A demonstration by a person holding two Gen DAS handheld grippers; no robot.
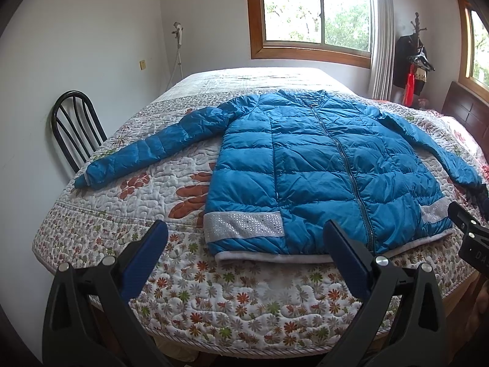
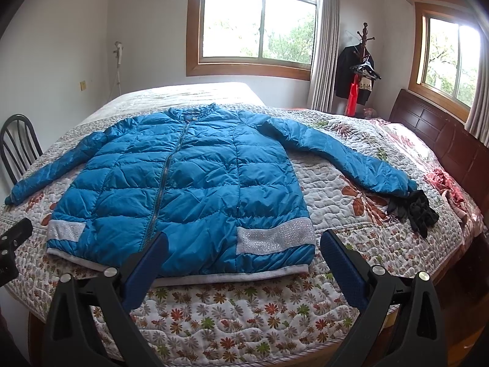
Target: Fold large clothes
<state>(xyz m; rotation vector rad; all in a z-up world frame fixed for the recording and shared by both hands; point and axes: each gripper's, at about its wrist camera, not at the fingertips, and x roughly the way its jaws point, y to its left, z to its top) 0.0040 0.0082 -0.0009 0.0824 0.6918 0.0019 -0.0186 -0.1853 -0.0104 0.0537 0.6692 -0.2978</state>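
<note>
A blue quilted puffer jacket (image 1: pixel 321 165) lies flat, front up and zipped, on the bed, with both sleeves spread out to the sides and silver sparkly bands near the hem. It also shows in the right wrist view (image 2: pixel 189 183). My left gripper (image 1: pixel 244 229) is open and empty, hovering above the hem's left part. My right gripper (image 2: pixel 244 238) is open and empty above the hem's right part. The right gripper's body (image 1: pixel 470 235) shows at the right edge of the left wrist view.
The bed's floral quilt (image 1: pixel 214 299) spreads under the jacket. A black chair (image 1: pixel 73 122) stands at the bed's left side. Black gloves (image 2: pixel 412 211) lie by the right cuff. A dark wooden headboard (image 2: pixel 443 140) is on the right, and a coat rack (image 2: pixel 360 67) in the corner.
</note>
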